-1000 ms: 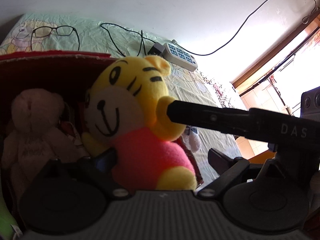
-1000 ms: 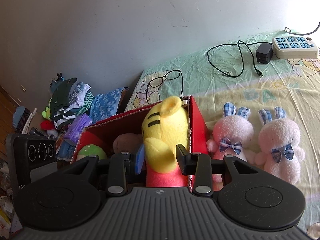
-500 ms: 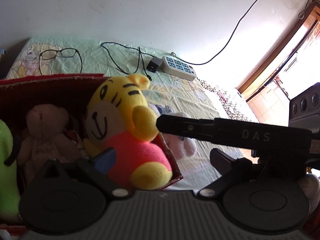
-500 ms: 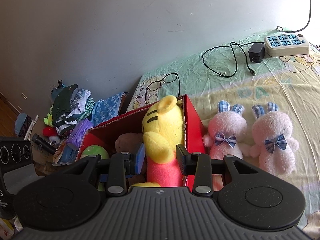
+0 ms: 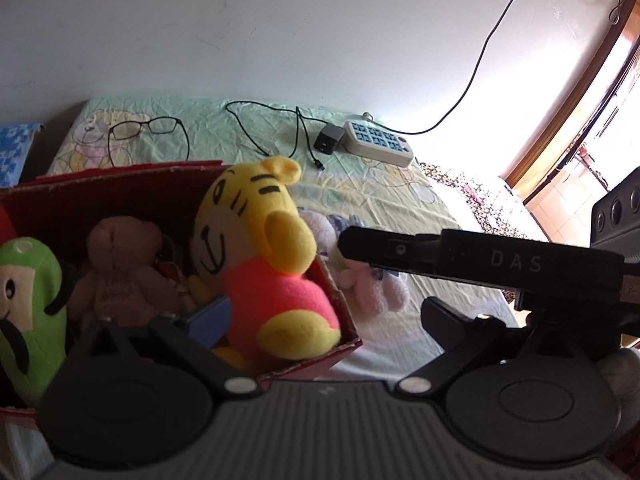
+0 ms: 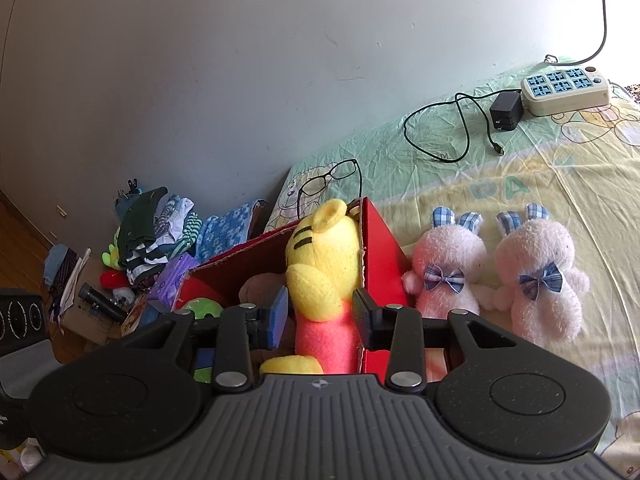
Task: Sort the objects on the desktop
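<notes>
Since the earlier frames the left gripper (image 5: 324, 312) has been drawn back and upward from the yellow tiger toy (image 5: 260, 264), so that more of the red box (image 5: 340, 304) is now seen in the lower left of the left wrist view; its jaws have just been opening and stand spread wide, with nothing between them. The tiger toy is seated in the right-hand end of the red box, leaning against the wall, beside a brown bear (image 5: 120, 268) and a green toy (image 5: 28, 308).

In the right wrist view the right gripper (image 6: 320, 316) is seen at the lower middle, its pads standing on either side of the tiger's pink body; whether they press on the plush or merely flank it cannot be told.

Two pink rabbits (image 6: 496, 276) are left on the bed sheet (image 6: 520, 184) at the right, just beside the box (these are judged to be the next things to sort). They are expected to be light, soft and easily squashed, not slippery and not fragile. The round body below the bow tie is judged the best place to be gripped, since an ear would let the toy swing.
</notes>
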A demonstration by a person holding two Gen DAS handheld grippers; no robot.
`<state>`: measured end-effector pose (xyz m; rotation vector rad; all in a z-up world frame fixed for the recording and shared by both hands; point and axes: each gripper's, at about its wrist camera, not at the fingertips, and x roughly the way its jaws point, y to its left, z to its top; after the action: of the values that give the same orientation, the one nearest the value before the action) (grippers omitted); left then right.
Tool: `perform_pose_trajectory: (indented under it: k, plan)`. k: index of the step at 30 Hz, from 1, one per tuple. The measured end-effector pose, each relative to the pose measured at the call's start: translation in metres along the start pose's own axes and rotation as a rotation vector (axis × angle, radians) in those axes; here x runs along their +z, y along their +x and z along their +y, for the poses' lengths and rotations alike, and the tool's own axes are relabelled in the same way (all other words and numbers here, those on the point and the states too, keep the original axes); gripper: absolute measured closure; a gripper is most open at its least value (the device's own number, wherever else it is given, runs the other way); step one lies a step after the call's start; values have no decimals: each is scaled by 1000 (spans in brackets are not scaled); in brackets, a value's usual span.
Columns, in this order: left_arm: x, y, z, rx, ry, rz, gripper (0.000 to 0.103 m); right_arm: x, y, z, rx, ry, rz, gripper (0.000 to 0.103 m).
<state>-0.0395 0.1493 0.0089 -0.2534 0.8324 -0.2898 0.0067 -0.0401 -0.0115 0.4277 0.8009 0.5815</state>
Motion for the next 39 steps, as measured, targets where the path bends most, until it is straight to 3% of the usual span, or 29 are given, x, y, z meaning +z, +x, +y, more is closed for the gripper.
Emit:
perform_pose_trajectory:
  k: [18, 39]
  plan:
    - [-10, 29, -38, 214, -6, 64, 2, -9, -14, -26, 19, -42, 63, 59]
    - [-12, 56, -73, 445, 8, 84, 1, 0, -28, -88, 65, 2, 114, 59]
